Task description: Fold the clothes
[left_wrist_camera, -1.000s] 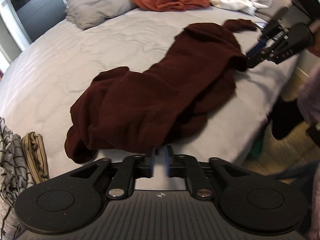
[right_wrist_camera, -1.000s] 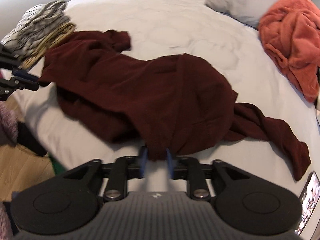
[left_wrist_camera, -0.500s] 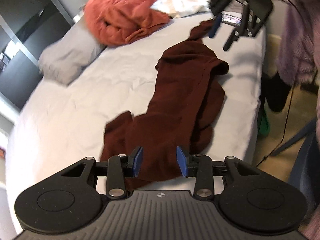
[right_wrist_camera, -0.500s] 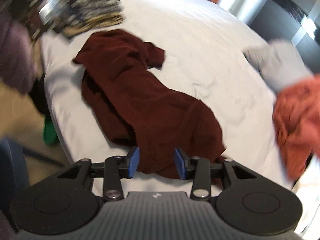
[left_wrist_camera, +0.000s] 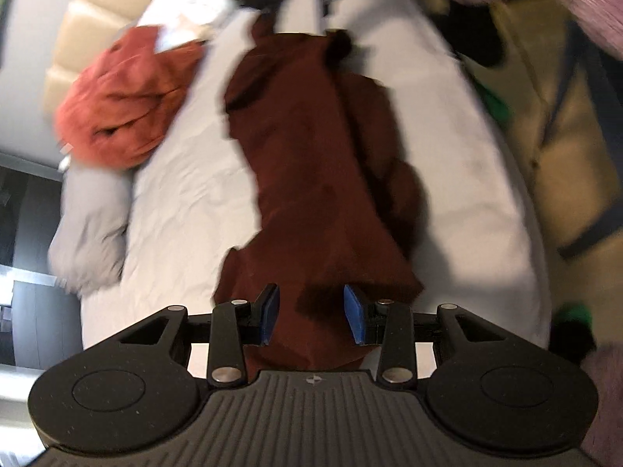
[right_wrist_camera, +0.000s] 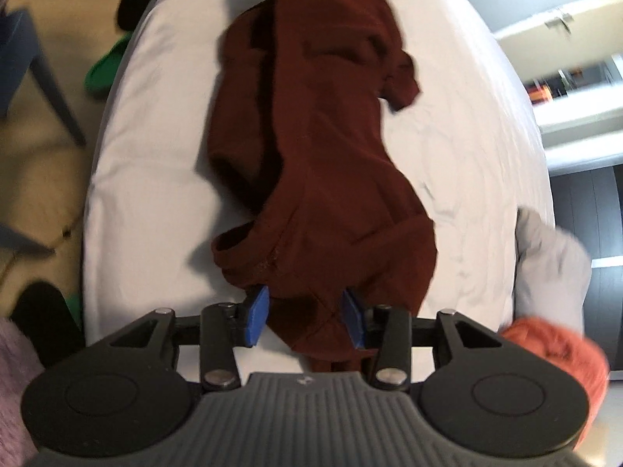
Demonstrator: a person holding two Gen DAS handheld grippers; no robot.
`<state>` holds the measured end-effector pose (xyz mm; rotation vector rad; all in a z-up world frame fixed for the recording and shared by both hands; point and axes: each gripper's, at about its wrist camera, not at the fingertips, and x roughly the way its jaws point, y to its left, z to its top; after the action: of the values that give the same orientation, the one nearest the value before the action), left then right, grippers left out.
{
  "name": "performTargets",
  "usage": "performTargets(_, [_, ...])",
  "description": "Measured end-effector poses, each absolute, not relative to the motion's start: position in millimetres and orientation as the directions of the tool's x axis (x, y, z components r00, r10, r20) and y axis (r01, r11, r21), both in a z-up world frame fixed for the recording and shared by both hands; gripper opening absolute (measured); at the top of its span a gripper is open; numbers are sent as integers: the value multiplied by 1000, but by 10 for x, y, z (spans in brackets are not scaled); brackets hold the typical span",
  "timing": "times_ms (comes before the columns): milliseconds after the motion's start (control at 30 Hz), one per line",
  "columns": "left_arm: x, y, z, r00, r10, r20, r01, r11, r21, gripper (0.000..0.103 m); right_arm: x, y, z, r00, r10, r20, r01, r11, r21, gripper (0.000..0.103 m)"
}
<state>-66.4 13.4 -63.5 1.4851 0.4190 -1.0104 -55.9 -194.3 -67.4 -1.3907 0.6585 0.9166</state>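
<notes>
Maroon garment (left_wrist_camera: pixel 323 163) lies stretched along the bed (left_wrist_camera: pixel 187 194); left tongs (left_wrist_camera: pixel 311 319) gape unclamped at one end, right tongs (right_wrist_camera: pixel 303 315) are opening over the other.

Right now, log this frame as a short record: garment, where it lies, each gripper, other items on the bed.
garment: dark red garment, stretched out long and rumpled, not yet folded
surface: white bed
left gripper: jaws apart over one end of the garment, pads not pressing on it
right gripper: jaws opening, cloth at the opposite end lies between them, not pinched
other items: orange garment bunched beside a grey pillow
image quality: motion blur in both wrist views
</notes>
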Motion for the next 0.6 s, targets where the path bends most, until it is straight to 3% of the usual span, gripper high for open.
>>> performTargets(167, [-677,136,-779,544,-273,-793,740,-289,607,34,-526,-1957,-729,513,176,-840,-840,-100,-533,46])
performTargets(367, [-562,49,-828,521,-245,-818,780,-254,572,17,-497,-1961,-860,501,207,-840,-825,-179,-536,42])
performTargets(533, [-450,16,-722,509,-248,-824,818,-161,553,1,-480,-1895,-873,478,226,-849,-819,-234,-524,16])
performTargets(600, [-410,46,-655,505,-259,-823,832,-106,544,1,-448,-1909,-813,472,220,-854,-831,-214,-514,12])
